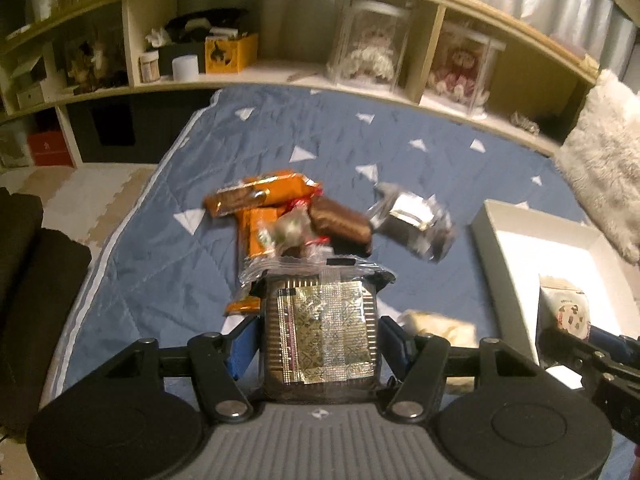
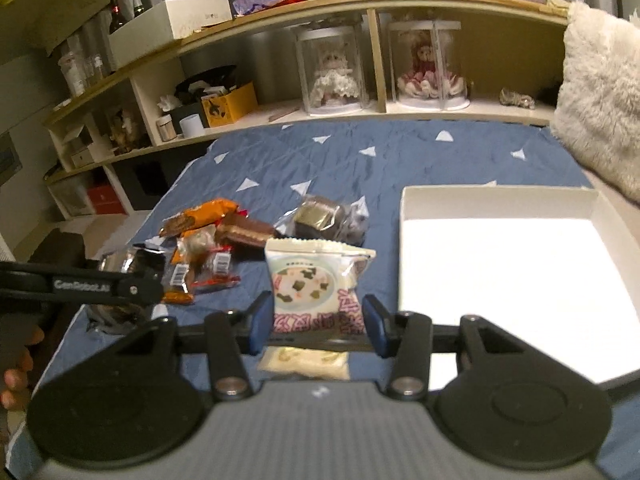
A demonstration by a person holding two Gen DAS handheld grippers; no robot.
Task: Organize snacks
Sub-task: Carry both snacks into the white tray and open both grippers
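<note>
My left gripper (image 1: 320, 336) is shut on a clear-wrapped dark cookie pack (image 1: 322, 336) with a silver sachet on top, held above the blue quilt. My right gripper (image 2: 318, 312) is shut on a white snack packet (image 2: 318, 280) printed with a round green-flecked cracker; that packet (image 1: 564, 308) also shows at the right of the left wrist view. A pile of snacks lies on the quilt: orange wrappers (image 2: 200, 216), a brown chocolate bar (image 2: 246, 230), a silver-and-dark pack (image 2: 320, 212). A white open box (image 2: 500, 200) sits to the right. Another pale packet (image 2: 304, 362) lies under my right gripper.
The blue quilt (image 2: 360, 160) with white triangles covers the bed. A wooden shelf (image 2: 360, 4) behind holds two dolls in clear cases (image 2: 332, 72), a yellow box (image 2: 228, 106) and jars. A furry white pillow (image 2: 596, 92) sits at right. A person's fingers (image 2: 16, 376) show at left.
</note>
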